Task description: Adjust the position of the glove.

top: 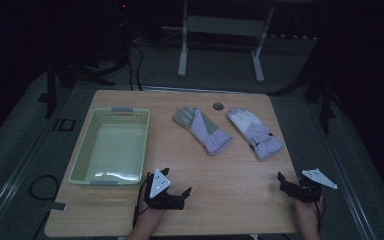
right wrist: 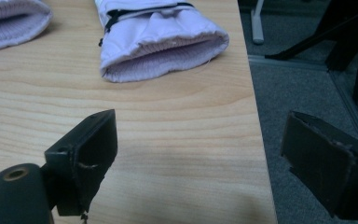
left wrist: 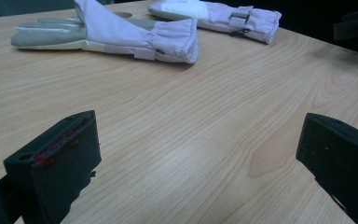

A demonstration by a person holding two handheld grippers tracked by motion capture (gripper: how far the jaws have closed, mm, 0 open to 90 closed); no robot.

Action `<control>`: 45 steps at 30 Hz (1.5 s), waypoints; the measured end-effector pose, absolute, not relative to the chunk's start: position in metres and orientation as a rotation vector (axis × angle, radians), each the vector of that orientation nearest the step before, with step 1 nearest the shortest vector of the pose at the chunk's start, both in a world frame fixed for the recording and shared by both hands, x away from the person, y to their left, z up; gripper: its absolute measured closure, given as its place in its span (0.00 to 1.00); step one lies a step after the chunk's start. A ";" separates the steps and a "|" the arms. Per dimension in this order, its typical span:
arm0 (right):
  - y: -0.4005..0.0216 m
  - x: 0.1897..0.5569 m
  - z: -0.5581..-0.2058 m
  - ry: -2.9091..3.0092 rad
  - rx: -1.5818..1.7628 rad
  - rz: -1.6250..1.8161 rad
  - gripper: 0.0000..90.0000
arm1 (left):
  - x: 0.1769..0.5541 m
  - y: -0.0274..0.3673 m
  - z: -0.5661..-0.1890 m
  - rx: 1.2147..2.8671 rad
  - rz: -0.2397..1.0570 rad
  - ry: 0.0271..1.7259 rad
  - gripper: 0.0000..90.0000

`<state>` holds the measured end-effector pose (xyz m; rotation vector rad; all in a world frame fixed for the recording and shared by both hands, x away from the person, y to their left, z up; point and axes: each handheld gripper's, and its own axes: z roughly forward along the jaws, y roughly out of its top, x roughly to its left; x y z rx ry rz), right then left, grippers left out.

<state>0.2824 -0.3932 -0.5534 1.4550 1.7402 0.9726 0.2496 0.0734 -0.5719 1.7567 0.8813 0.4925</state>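
While both of my tongs rest low at the near edge of the surface (top: 240, 165), nothing is gripped yet: the left tongs (top: 172, 192) stand released with bare wood between the jaws, and the right tongs (top: 295, 185) are released too, one jaw hanging past the surface's right edge.

Two gloves lie side by side toward the far half, apart from each other. The left glove (top: 202, 130) has a grey palm and fingers pointing away from me, cuff toward the middle. The right glove (top: 255, 132) lies with its open cuff facing my right tongs; in the right gripper view that cuff (right wrist: 163, 56) sits just ahead of the jaws. A basket (top: 87, 155) stands empty at the left, well apart from both gloves.

I judge this to be the start: the reach for the gloves, likely to drop them into the basket. Next, I'd push each tongs forward to its nearer glove, come down over the cuff where the cloth bunches, and pinch enough fabric to lift it without dragging.
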 end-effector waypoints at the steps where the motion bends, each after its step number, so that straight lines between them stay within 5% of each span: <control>1: -0.393 0.283 -0.553 1.744 1.458 0.973 0.12 | 0.250 0.073 -0.572 1.757 0.491 0.882 0.00; 16: -0.410 0.281 -0.526 1.730 1.557 1.028 0.12 | 0.249 0.073 -0.572 1.760 0.492 0.875 0.00; 29: -0.413 0.297 -0.454 1.752 1.480 1.077 0.15 | 0.250 0.074 -0.572 1.759 0.486 0.875 0.00; 45: -0.370 0.325 -0.392 1.914 1.286 1.166 0.15 | 0.250 0.074 -0.572 1.756 0.481 0.876 0.00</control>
